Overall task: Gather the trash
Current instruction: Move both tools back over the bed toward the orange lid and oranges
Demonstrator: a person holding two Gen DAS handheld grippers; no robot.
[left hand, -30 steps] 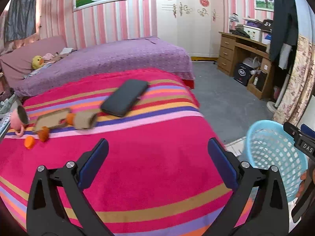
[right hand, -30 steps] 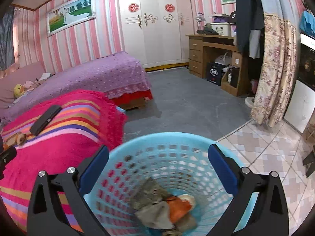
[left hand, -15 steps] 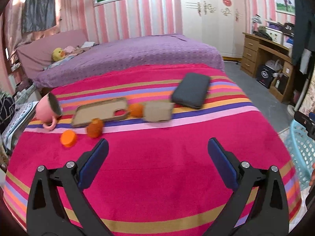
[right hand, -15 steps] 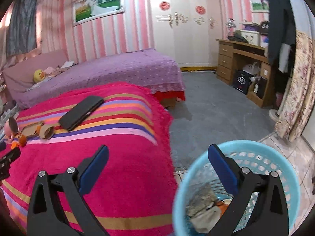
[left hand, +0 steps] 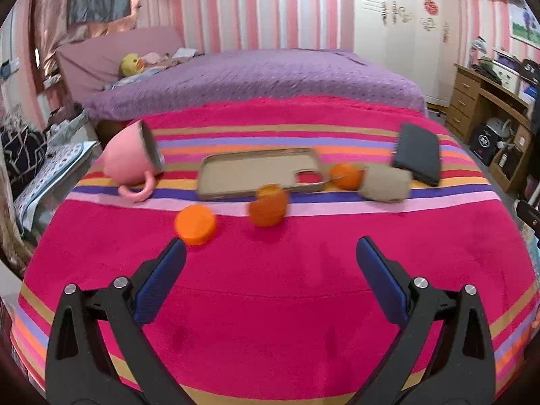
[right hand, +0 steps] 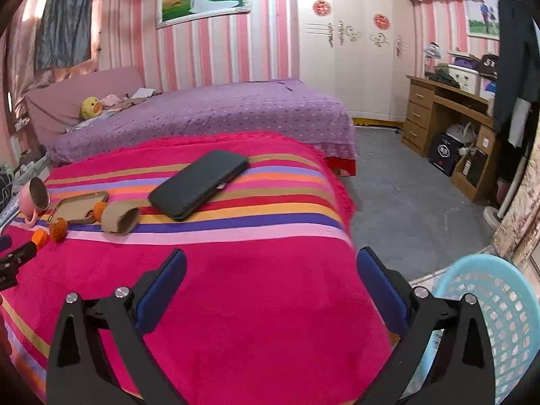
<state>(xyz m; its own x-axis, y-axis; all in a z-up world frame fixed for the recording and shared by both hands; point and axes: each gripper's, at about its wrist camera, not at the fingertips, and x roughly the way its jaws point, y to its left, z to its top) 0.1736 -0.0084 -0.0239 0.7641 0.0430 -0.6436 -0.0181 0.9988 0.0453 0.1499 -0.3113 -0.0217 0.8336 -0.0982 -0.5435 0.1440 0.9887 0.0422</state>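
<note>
Both the left gripper and right gripper hang empty, fingers spread wide, above a striped blanket strewn with orange peel; a blue basket stands beside the bed.

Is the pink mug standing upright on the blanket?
No. The pink mug lies tipped on its side on the striped blanket, its open mouth turned toward the phone case and its handle resting on the fabric.

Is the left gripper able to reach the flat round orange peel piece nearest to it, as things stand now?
Probably yes. The left gripper is open and empty, and the flat round orange peel piece lies just beyond its left finger on the striped pink blanket. Nothing stands between them.
</note>
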